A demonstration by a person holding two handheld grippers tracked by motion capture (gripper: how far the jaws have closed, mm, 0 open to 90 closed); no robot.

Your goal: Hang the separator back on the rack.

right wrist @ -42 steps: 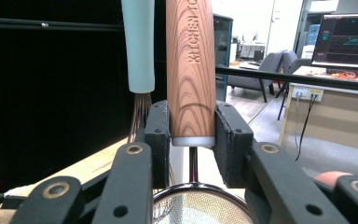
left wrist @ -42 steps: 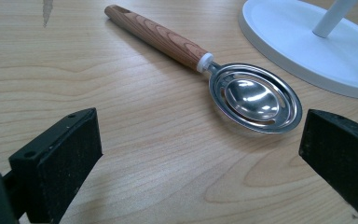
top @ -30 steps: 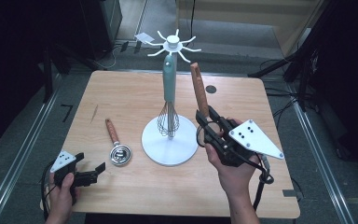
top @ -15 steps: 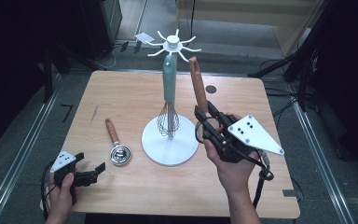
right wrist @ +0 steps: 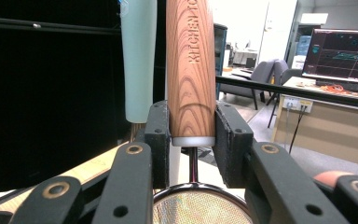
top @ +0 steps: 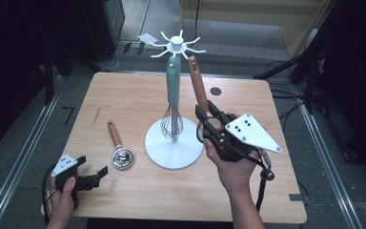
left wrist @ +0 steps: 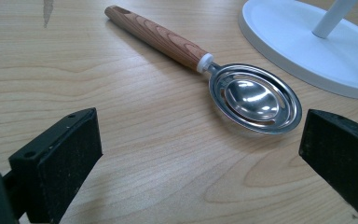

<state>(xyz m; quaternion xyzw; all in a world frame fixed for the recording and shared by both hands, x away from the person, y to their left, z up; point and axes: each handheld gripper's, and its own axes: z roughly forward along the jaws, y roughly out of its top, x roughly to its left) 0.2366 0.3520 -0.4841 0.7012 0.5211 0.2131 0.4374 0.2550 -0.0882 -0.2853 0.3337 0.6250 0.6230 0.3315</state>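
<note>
Clamping the wooden handle (right wrist: 190,70) of the strainer (top: 199,88), your right gripper (top: 208,120) holds it upright, raised just beside the white hanging stand (top: 174,143), whose hooks spread above. A whisk (top: 172,100) with a pale green handle hangs on that stand. Your left gripper (top: 95,175) rests low at the table's (top: 138,95) near corner, jaws wide apart with nothing between them, facing the metal scoop (left wrist: 254,98) lying flat nearby.

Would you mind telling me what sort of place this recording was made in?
Most likely a lab or office test room, not a kitchen: a bare wooden table on a grey floor, a monitor showing graphs, and office chairs behind a desk. The kitchen utensils look like props.
</note>
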